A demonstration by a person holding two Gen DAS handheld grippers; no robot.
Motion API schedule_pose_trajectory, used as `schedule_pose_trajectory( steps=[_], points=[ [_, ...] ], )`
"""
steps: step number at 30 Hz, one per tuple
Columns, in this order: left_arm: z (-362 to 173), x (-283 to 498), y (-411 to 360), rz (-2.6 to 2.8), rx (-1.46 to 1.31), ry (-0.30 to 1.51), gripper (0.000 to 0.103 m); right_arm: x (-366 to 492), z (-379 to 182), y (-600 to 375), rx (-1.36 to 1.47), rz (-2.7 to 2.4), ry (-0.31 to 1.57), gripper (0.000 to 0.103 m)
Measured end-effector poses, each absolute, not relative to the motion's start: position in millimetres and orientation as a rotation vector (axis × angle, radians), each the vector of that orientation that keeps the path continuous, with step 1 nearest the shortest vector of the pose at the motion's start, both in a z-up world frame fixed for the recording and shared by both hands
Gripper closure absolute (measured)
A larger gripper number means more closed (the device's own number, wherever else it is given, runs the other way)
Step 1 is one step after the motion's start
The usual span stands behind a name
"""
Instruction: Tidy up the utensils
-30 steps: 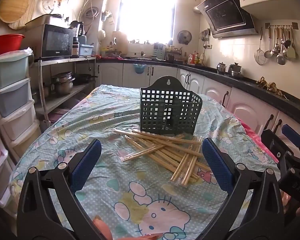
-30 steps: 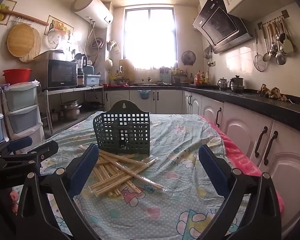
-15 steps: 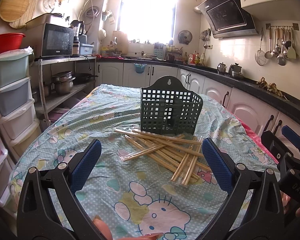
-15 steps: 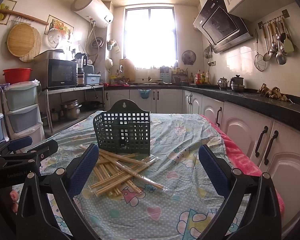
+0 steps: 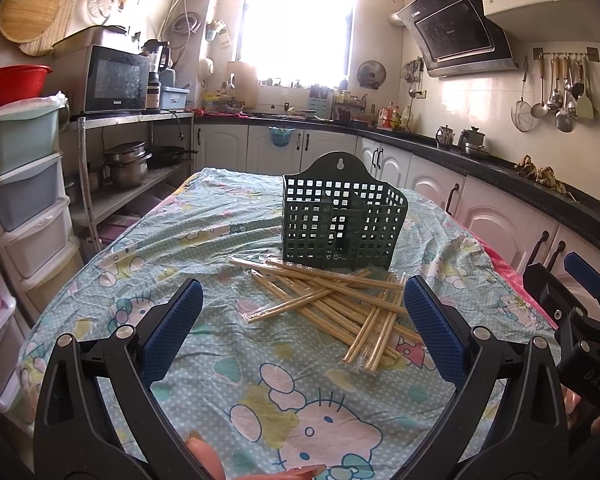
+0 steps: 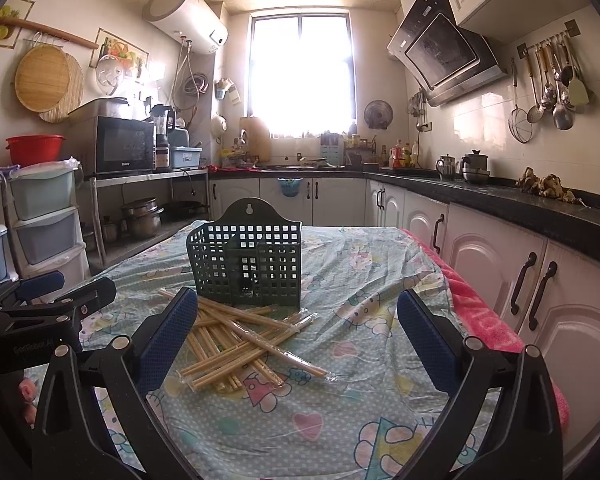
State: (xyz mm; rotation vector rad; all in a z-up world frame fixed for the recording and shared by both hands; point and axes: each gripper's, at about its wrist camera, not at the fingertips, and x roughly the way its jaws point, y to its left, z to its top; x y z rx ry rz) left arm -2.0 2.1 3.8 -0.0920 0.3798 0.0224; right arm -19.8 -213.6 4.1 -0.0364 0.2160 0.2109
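1. While both tools are hovering short of the work, we are holding the left gripper (image 5: 302, 330) low in the frame with its blue pads (image 5: 172, 334) spread wide and nothing between them.
2. We are keeping the right gripper (image 6: 294, 338) likewise spread and empty; in its own view the pile is sitting toward the lower left, partly behind the left-hand pad.
3. We are logging the chopsticks (image 5: 340, 304) as a loose, crossed heap at centre frame, many in clear plastic sleeves, lying flat on the tablecloth (image 5: 220, 236).
4. We are logging the green basket (image 5: 342, 224), upright just behind the heap, with the nearest sticks reaching its base. Its open top is facing up and an inner divider is showing through the mesh, so we judge it the intended holder.
5. We are noting the cartoon-print cloth as wrinkled and covered with a clear film, which may be letting the sleeves slide.
6. We are judging the sorting not yet begun: no stick is standing in the basket.
7. We are expecting trouble in pinching one pair from a crossed stack without dragging its neighbours.
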Motion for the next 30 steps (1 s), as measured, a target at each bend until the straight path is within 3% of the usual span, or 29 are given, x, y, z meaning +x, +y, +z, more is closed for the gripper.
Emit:
schedule_pose_trajectory(
  steps=[30],
  points=[
    [0.9, 23.0, 44.6, 0.103, -0.194, 0.458, 0.01, 0.3, 2.7, -188.0, -0.129, 0.41, 0.34, 0.006]
  ],
)
